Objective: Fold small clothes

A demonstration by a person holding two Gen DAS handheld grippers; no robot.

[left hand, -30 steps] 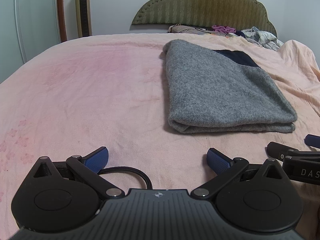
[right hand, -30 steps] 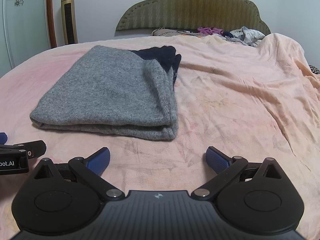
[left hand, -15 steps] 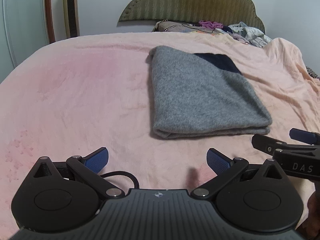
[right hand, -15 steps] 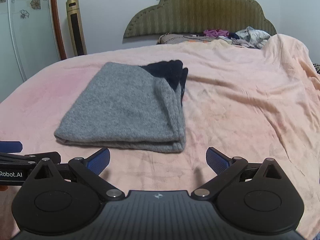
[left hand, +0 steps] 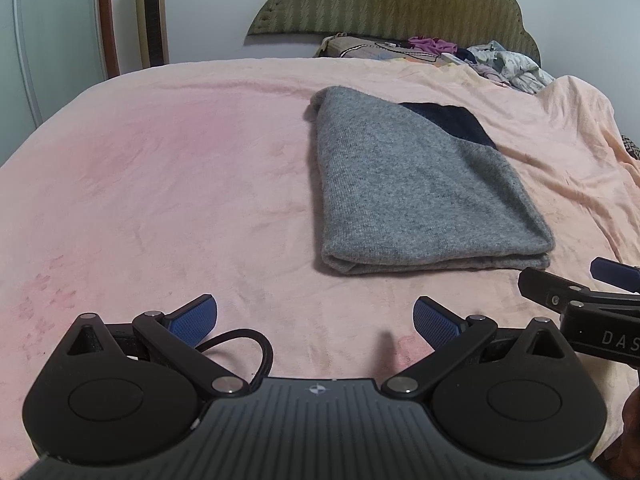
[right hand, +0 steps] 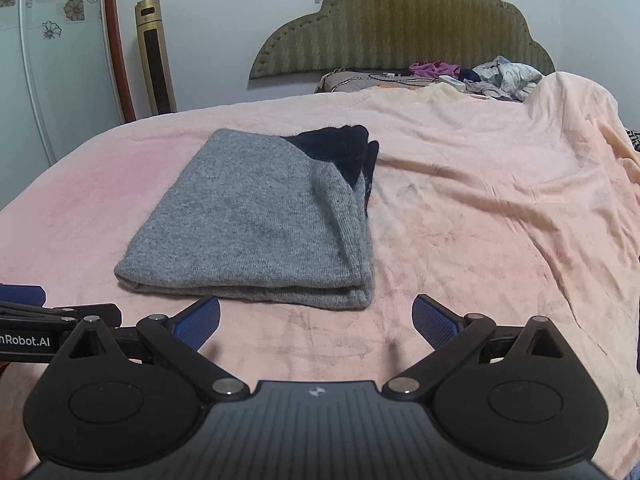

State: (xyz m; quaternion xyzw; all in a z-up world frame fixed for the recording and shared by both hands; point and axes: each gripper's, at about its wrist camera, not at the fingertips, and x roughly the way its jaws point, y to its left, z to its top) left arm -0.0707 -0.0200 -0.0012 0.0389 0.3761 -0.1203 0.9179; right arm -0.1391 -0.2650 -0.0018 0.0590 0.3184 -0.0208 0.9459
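Grey knit, folded into a neat rectangle with a dark navy patch at its far end, the sweater [left hand: 424, 192] lies flat on the pink blanket [left hand: 160, 184], ahead of both tools and touching neither. From the left gripper [left hand: 315, 316] it sits ahead and to the right; from the right gripper [right hand: 316, 314] it sits ahead and slightly to the left, its near folded edge just beyond the blue fingertips [right hand: 198, 318]. Both tools have their jaws spread wide with nothing between them, only bare blanket. The right tool's fingers show at the right edge of the left view, and the left tool's at the left edge of the right view, so the 2 hover side by side near the bed's front.

Compared with 1 second ago, the sweater looks smaller and farther off in both views, and more of the headboard [right hand: 400, 24] and the heap of loose clothes [right hand: 496, 76] beyond it shows: both tools have drawn back and risen a little. The sweater's shape and place on the bed are unchanged, and the jaws are as wide as before.
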